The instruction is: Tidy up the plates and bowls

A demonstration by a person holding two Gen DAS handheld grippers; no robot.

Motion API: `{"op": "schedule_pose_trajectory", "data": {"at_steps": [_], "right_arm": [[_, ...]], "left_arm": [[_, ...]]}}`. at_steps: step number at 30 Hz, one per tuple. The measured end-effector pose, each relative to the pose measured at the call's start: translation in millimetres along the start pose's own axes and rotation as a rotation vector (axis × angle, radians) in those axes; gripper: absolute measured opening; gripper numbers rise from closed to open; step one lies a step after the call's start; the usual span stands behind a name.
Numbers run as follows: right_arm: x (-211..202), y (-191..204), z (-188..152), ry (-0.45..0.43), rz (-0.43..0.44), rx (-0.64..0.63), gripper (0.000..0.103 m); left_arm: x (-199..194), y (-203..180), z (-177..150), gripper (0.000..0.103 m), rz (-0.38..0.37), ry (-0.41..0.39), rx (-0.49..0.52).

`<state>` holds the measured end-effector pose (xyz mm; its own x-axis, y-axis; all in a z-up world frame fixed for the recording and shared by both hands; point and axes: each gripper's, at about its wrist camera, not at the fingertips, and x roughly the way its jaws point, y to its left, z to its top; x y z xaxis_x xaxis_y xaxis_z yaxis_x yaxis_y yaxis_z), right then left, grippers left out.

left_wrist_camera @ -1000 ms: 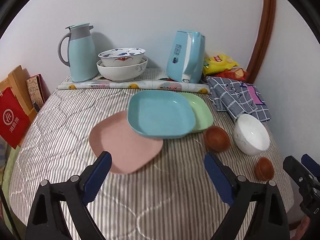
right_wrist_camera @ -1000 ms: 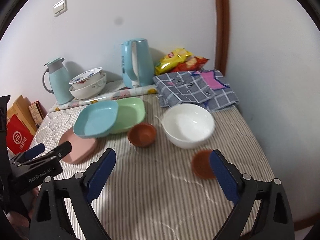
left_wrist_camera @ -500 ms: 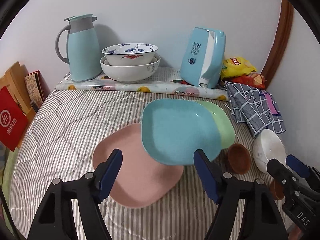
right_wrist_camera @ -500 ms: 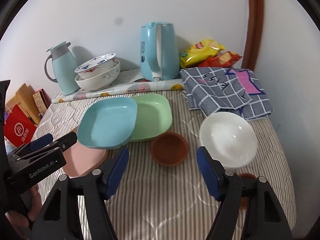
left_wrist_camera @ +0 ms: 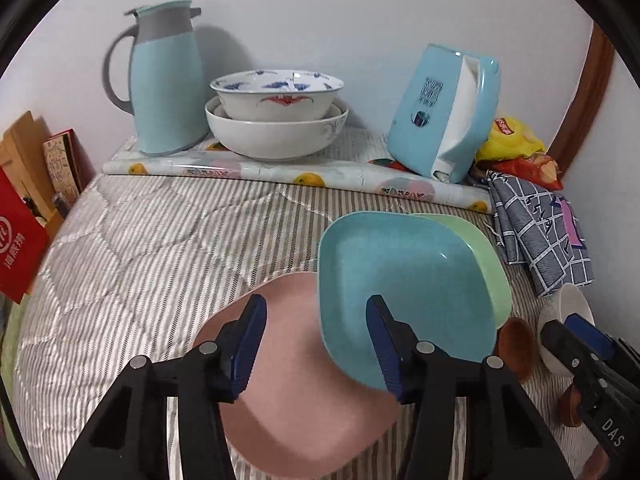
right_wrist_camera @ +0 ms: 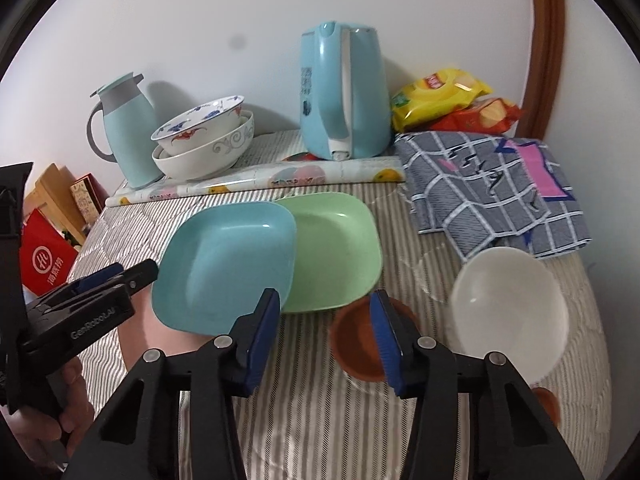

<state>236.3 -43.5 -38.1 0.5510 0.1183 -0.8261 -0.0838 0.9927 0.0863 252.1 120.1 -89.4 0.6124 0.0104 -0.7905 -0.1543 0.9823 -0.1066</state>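
A blue plate [left_wrist_camera: 404, 284] lies overlapping a pink plate [left_wrist_camera: 296, 392] and a green plate [left_wrist_camera: 480, 256] on the striped table. My left gripper [left_wrist_camera: 316, 344] is open, hovering over the pink plate and the blue plate's near edge. My right gripper [right_wrist_camera: 324, 336] is open, above the green plate's [right_wrist_camera: 336, 248] front edge and a brown bowl [right_wrist_camera: 356, 344]. A white bowl [right_wrist_camera: 508, 312] sits to the right, with a second small brown bowl [right_wrist_camera: 546, 400] near the table's edge. The blue plate [right_wrist_camera: 228, 264] also shows in the right wrist view.
At the back stand a teal jug [left_wrist_camera: 164, 80], two stacked large bowls [left_wrist_camera: 276, 120], a blue kettle [left_wrist_camera: 444, 108], snack bags [right_wrist_camera: 452, 100] and a checked cloth [right_wrist_camera: 492, 184]. Red and brown boxes [left_wrist_camera: 20, 220] lean at the left edge.
Both grippers have moved forward and lower toward the plates. Their jaws have narrowed somewhat but stay open. The dishes have not moved.
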Motion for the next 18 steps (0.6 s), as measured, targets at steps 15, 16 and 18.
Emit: {"op": "schedule_pose_trajectory", "data": {"at_steps": [15, 16, 18], "right_arm": [[47, 24, 7, 0.084, 0.057, -0.009, 0.044], [49, 25, 6, 0.089, 0.057, -0.008, 0.044], [55, 27, 7, 0.099, 0.055, -0.011, 0.044]], "left_arm": [[54, -1, 31, 0.049, -0.070, 0.054, 0.004], [57, -1, 32, 0.049, -0.072, 0.057, 0.004], [62, 0, 33, 0.049, -0.077, 0.065, 0.001]]}}
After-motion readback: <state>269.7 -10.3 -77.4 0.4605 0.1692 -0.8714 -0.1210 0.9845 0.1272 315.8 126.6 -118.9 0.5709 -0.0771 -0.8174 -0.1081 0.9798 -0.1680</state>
